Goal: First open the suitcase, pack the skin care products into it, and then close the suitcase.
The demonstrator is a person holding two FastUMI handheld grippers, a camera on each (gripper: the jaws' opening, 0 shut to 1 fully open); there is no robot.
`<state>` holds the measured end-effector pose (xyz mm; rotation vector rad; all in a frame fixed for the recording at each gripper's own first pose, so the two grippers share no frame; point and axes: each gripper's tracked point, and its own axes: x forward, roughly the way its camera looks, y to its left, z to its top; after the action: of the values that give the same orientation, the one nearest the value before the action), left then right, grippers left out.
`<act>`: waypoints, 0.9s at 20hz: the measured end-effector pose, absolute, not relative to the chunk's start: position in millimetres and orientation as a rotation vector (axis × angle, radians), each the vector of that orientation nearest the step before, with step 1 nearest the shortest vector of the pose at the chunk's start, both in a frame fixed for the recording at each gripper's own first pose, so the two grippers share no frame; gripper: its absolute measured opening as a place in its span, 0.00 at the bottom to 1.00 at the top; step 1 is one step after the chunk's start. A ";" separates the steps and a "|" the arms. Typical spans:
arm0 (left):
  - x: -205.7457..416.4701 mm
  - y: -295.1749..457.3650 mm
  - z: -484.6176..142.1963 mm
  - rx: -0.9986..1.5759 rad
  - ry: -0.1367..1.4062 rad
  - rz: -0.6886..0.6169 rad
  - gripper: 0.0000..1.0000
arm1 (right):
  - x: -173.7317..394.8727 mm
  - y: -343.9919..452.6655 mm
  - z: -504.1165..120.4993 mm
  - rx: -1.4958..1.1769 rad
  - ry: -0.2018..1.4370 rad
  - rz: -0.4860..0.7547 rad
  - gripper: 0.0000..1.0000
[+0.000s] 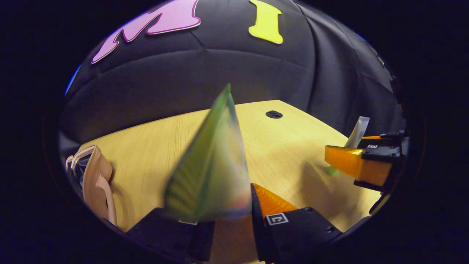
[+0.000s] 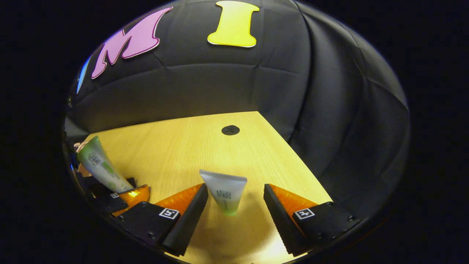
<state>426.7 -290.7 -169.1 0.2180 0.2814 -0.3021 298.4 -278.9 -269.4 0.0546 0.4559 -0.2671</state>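
Mid-packing: left gripper clenched on green tube, right gripper spread around standing white tube, suitcase at table edge, closing left.

A light wooden table is carrying a small white tube standing cap-down near its front, a pink suitcase lying at its left edge, and a dark round grommet sitting near its far corner.
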 end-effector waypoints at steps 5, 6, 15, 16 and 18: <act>422.5 -284.5 -170.2 0.226 0.279 -0.343 0.44 | 308.3 -281.7 -293.8 0.080 0.502 -0.321 0.96; 419.8 -281.2 -171.4 0.223 0.278 -0.346 0.44 | 310.7 -284.1 -290.9 0.059 0.488 -0.339 0.90; 403.8 -263.5 -170.9 0.176 0.265 -0.362 0.47 | 294.5 -247.7 -259.3 0.017 0.402 -0.205 0.37; 397.1 -262.0 -166.4 0.166 0.261 -0.375 0.46 | 288.6 -242.0 -246.4 0.008 0.382 -0.194 0.37; 381.7 -253.0 -145.4 0.150 0.222 -0.371 0.47 | 277.8 -225.3 -212.0 0.001 0.317 -0.164 0.34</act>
<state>381.7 -253.0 -145.4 0.1497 0.2219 -0.3705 277.8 -225.3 -212.0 0.0011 0.3175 -0.1642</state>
